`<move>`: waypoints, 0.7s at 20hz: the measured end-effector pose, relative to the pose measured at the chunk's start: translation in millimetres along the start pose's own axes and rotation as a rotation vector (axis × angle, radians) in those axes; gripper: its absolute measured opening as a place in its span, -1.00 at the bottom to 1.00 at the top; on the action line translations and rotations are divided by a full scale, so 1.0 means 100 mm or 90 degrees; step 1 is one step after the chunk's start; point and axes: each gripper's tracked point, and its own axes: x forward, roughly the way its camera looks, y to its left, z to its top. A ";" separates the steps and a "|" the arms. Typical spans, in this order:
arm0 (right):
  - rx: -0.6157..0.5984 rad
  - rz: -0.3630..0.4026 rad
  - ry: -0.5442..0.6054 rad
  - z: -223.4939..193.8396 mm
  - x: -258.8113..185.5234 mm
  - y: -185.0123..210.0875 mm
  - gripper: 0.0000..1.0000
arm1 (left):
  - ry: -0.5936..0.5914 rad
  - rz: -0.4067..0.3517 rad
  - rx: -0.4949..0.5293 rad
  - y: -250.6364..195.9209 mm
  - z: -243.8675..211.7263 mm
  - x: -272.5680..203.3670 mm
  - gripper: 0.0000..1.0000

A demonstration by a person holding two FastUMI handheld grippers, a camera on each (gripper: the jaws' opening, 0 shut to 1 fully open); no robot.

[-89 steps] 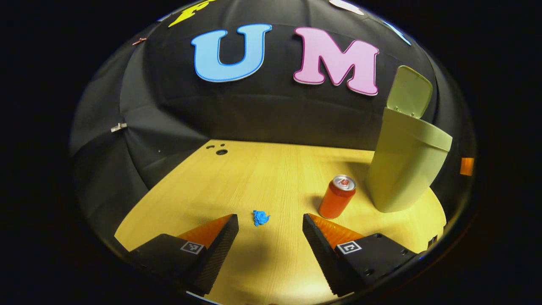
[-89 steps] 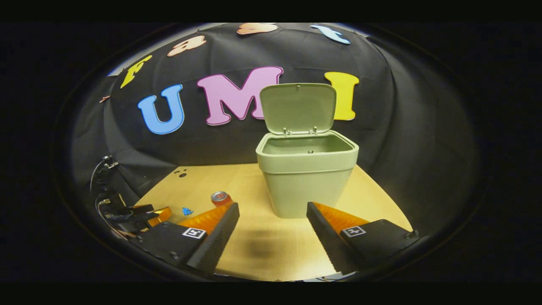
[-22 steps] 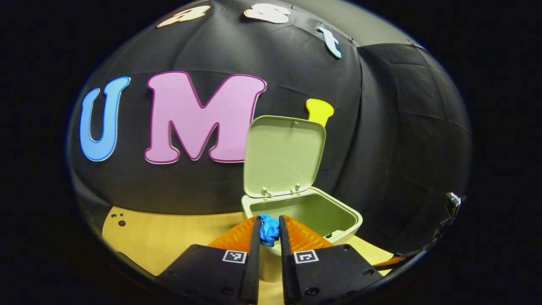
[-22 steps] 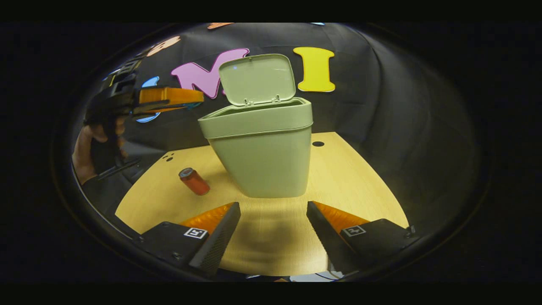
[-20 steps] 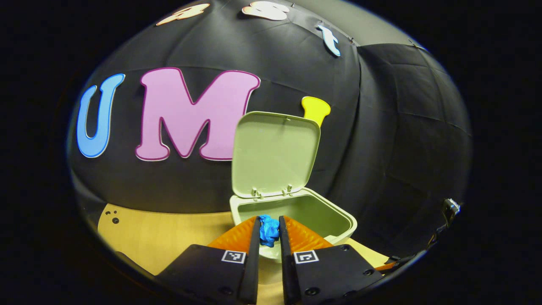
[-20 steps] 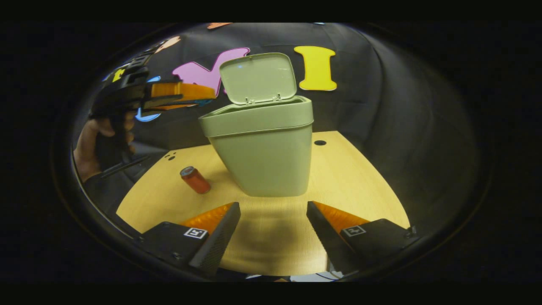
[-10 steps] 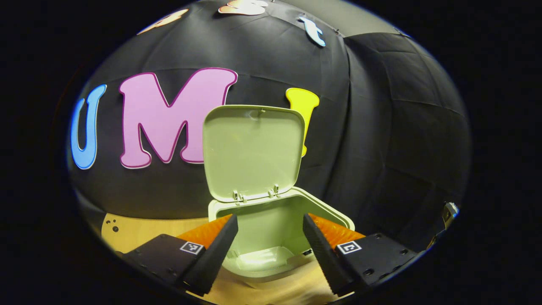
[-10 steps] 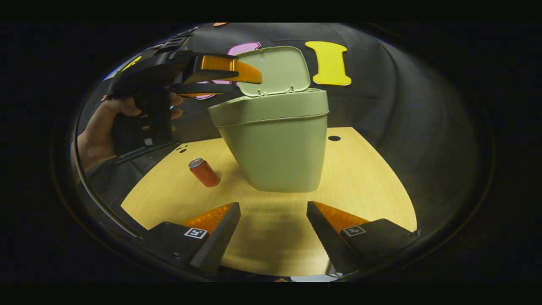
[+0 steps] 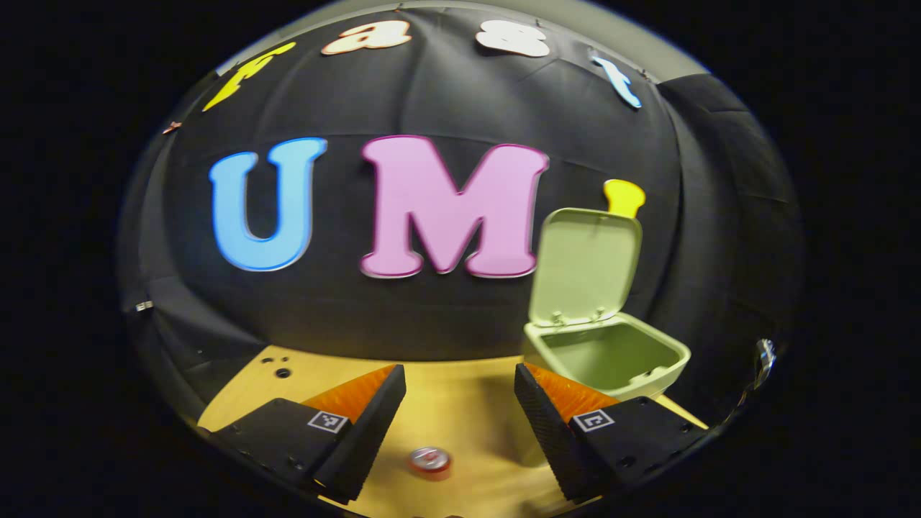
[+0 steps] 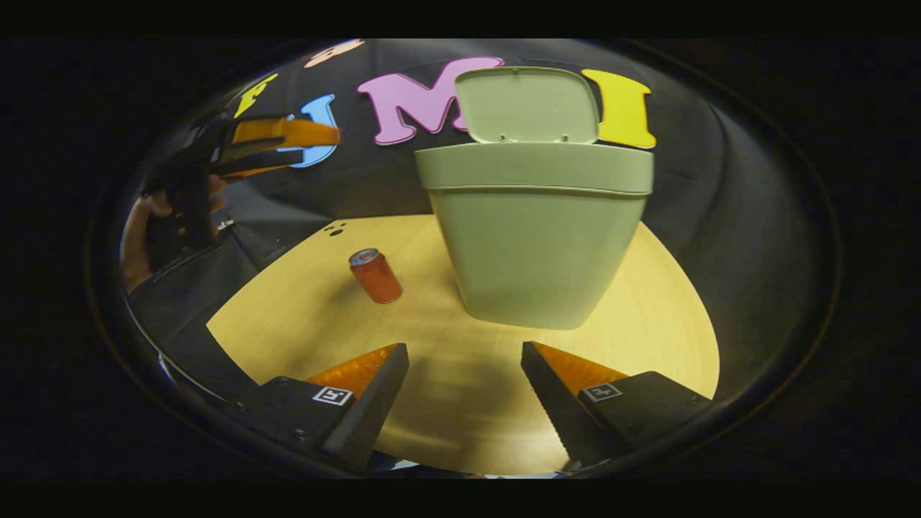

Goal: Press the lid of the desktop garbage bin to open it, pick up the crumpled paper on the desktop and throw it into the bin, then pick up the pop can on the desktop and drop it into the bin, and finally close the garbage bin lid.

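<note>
bin [image 10: 536, 237] is the landmark: standing on the wooden desktop [image 10: 669, 316], lid [image 10: 529, 106] swung up and standing behind the opening, against the booth wall. in the left gripper view the bin [image 9: 611, 360] sits to the right with the lid [image 9: 586, 262] up, and the part of the inside that shows is bare; the bottom is out of sight, crumpled paper can't be located.

pop can [image 10: 375, 275] upright on the desktop, left of the bin, near it but not touching. in the left gripper view the can [image 9: 430, 460] is seen from above, low between the two fingers, blurred.

left gripper [image 9: 459, 410]: fingers spread wide, nothing between them, held high above the can, left of the bin. in the right gripper view the left gripper [image 10: 277, 147] is in the air up-left of the bin, about level with the rim, a hand [image 10: 144, 230] on its grip.

right gripper [image 10: 464, 399]: fingers apart, holding nothing, low over the desktop in front of the bin, not touching it.
</note>
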 end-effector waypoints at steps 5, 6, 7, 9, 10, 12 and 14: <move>-0.024 0.024 0.021 -0.02 0.27 0.40 0.99 | 0.090 0.101 -0.022 0.95 -0.71 -0.58 0.96; -0.026 0.026 0.022 -0.01 0.34 0.48 0.99 | 0.105 0.117 -0.027 1.09 -0.82 -0.69 0.96; -0.027 0.027 0.025 0.00 0.39 0.56 0.99 | 0.117 0.132 -0.033 1.22 -0.92 -0.80 0.96; -0.034 0.033 0.029 0.01 0.52 0.74 0.99 | 0.138 0.154 -0.051 1.40 -1.12 -1.00 0.96; -0.044 0.034 0.031 0.01 0.60 0.82 0.99 | 0.150 0.163 -0.058 1.48 -1.22 -1.08 0.96; -0.061 0.040 0.035 0.01 0.77 0.98 0.99 | 0.171 0.179 -0.069 1.60 -1.39 -1.23 0.96; -0.066 0.048 0.042 0.00 0.94 1.14 0.99 | 0.186 0.190 -0.076 1.69 -1.51 -1.36 0.96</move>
